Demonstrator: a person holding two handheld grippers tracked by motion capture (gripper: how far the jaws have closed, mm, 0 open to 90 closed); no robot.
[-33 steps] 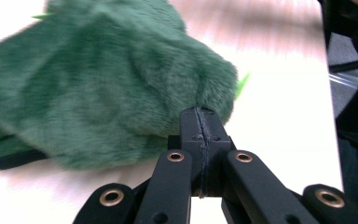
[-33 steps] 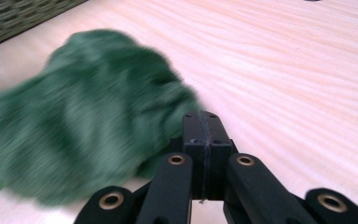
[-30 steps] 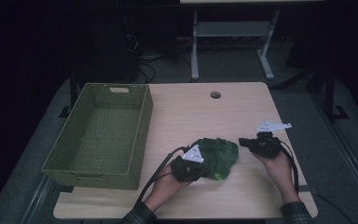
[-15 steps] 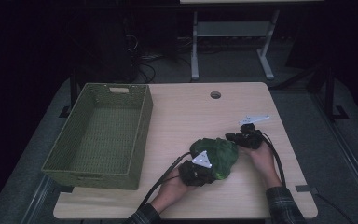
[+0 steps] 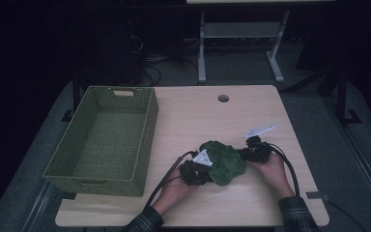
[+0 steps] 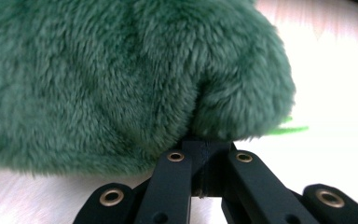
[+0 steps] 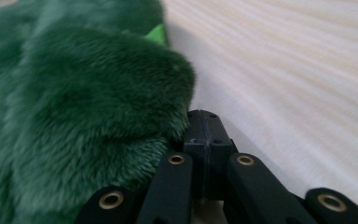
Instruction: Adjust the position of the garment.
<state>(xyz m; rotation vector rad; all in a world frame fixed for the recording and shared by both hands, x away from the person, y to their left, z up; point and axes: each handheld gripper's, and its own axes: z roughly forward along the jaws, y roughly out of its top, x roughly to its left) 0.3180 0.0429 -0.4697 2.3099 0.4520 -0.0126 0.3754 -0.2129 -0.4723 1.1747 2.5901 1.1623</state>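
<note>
Lower centre of the high view: green plush [image 5: 223, 161] lies on the surface [image 5: 251, 121], w/ left gripper [image 5: 196, 170] touching its left edge and right gripper [image 5: 252, 151] touching its right edge. Both grippers' jaws are fully closed, tips together; nothing pinched between them as far as the gripper views show, fur just bulges against the closed tips [image 6: 208, 148] [image 7: 204, 122]. Basket [image 5: 147, 140] sits at left of frame, apart from the plush.

Handling, as a guess: plush looks light, soft, squashy, not fragile, not slippery; fur will give under the pads, so a shallow pinch may only grab pile and slip off. Better to open wide and bite a thick fold or lobe, e.g. the rounded bulge by the right gripper, or squeeze it from both sides. It'll sag when lifted, so support w/ both grippers if carrying toward the basket
</note>
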